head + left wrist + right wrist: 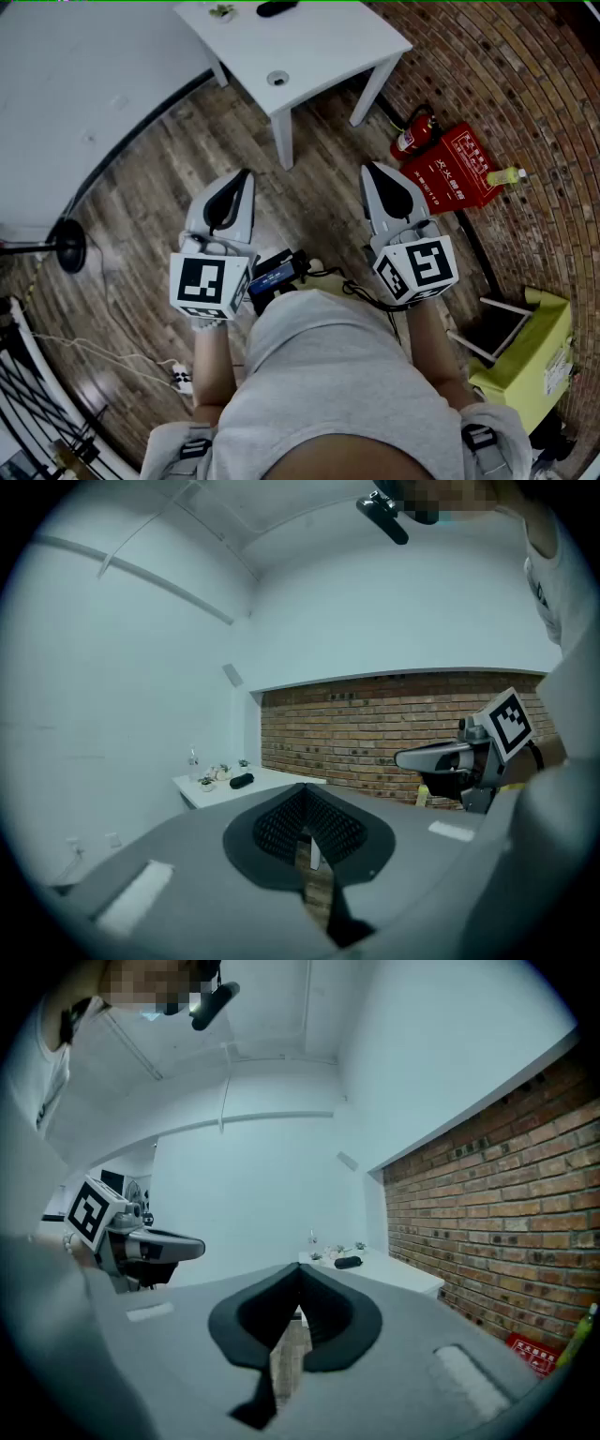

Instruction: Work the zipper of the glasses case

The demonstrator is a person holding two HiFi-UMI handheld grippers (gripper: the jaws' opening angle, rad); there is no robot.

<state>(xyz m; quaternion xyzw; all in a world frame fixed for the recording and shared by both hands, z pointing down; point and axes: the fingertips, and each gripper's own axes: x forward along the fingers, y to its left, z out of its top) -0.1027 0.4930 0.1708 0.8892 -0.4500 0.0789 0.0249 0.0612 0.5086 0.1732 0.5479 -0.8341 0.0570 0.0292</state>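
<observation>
Two grippers, both empty, held side by side over wood floor (169, 187).
Left gripper (246, 174): jaws pressed together. Right gripper (367, 169): same.
One white table (319, 47) ahead; near corner leg in line with gap between grippers.
One dark case (277, 7) on table's far part, at head view's top edge, well apart from both grippers.
Bare floor between tips and table.
Right side: one red extinguisher (412, 136), one red box (455, 169), brick wall (525, 84).
Left side: one round stand base (70, 246).
</observation>
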